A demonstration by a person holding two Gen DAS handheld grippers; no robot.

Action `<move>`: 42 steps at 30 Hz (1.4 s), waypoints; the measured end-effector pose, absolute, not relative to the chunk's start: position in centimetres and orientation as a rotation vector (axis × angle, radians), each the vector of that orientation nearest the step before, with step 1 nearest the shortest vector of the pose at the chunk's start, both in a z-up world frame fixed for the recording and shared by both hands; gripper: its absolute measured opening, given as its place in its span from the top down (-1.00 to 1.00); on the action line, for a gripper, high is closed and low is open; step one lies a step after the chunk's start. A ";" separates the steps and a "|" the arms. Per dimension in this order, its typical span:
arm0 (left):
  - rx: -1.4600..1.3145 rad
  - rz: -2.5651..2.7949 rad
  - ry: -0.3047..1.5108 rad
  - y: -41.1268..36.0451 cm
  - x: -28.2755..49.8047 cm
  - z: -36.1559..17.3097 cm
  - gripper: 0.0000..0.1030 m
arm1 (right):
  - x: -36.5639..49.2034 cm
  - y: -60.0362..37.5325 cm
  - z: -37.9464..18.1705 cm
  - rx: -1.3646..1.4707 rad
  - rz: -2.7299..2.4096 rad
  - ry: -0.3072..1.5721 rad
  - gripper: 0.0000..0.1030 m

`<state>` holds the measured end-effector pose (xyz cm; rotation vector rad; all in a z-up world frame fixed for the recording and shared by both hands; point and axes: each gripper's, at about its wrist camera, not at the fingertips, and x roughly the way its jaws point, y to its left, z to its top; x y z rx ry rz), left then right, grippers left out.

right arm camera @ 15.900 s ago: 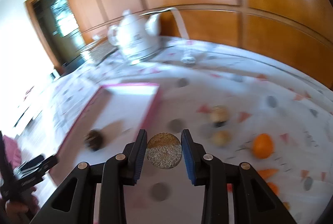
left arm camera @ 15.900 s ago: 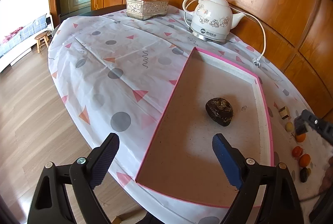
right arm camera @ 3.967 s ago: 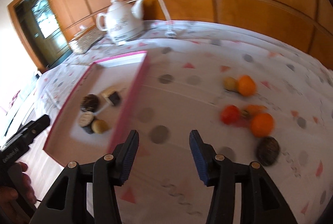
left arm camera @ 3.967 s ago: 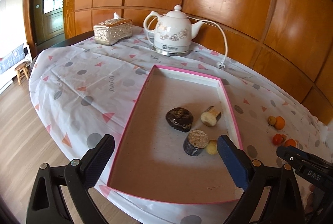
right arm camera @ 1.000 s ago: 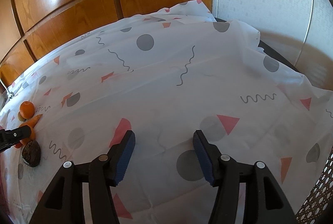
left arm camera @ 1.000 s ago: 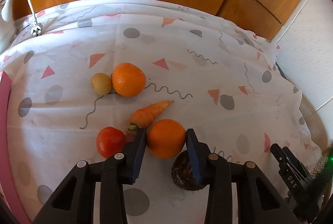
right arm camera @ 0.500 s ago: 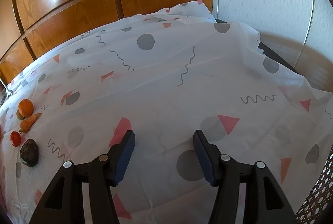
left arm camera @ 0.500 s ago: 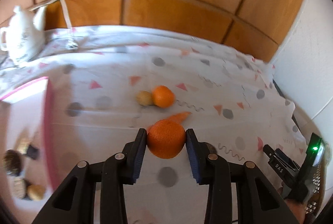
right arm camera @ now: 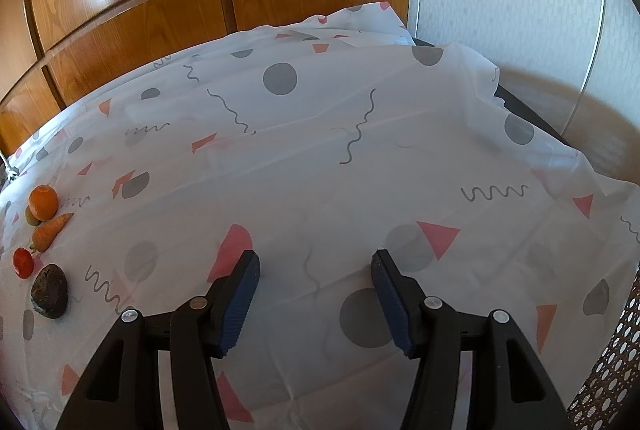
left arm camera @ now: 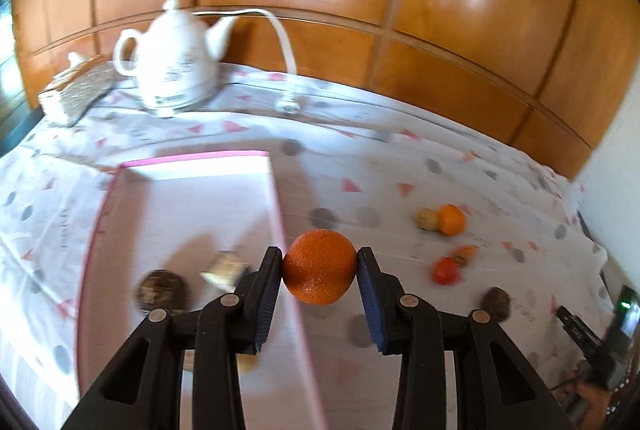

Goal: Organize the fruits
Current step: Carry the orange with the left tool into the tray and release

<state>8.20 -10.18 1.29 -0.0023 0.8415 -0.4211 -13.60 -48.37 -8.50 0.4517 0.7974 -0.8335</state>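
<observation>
Two blue-padded tools are in your hands: your left tool (left arm camera: 320,272) is clamped on a round orange fruit (left arm camera: 319,267), held in the air above the desk's patterned white cloth (left arm camera: 400,158), just beside the right wall of the pink-rimmed shallow tray (left arm camera: 192,160). Your right tool (right arm camera: 314,290) is parted with nothing between its pads, over bare cloth. Left on the cloth are a smaller orange (right arm camera: 43,203), a carrot (right arm camera: 50,230), a red tomato (right arm camera: 23,262) and a dark brown lump (right arm camera: 49,291). Behind the tray stands a white ceramic kettle (left arm camera: 172,58).
</observation>
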 end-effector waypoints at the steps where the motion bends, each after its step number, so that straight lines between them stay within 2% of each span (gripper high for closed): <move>1: -0.011 -0.403 0.842 -9.5 8.5 1.2 0.25 | -13.5 -48.4 -8.5 0.449 -0.835 0.800 -0.15; 14: -0.103 -0.156 0.875 -2.3 12.5 -1.1 0.24 | -13.3 -48.3 -8.4 0.440 -0.841 0.817 -0.15; 22: -0.119 -0.101 0.883 -1.1 12.3 -2.1 0.21 | -13.3 -48.4 -8.5 0.439 -0.842 0.818 -0.15; 29: -0.124 -0.060 0.834 -1.0 11.2 -1.0 -0.29 | -13.3 -48.4 -8.5 0.439 -0.841 0.817 -0.15; 42: -0.141 -0.005 0.787 0.2 6.9 0.0 -0.76 | -13.3 -48.3 -8.5 0.440 -0.842 0.817 -0.16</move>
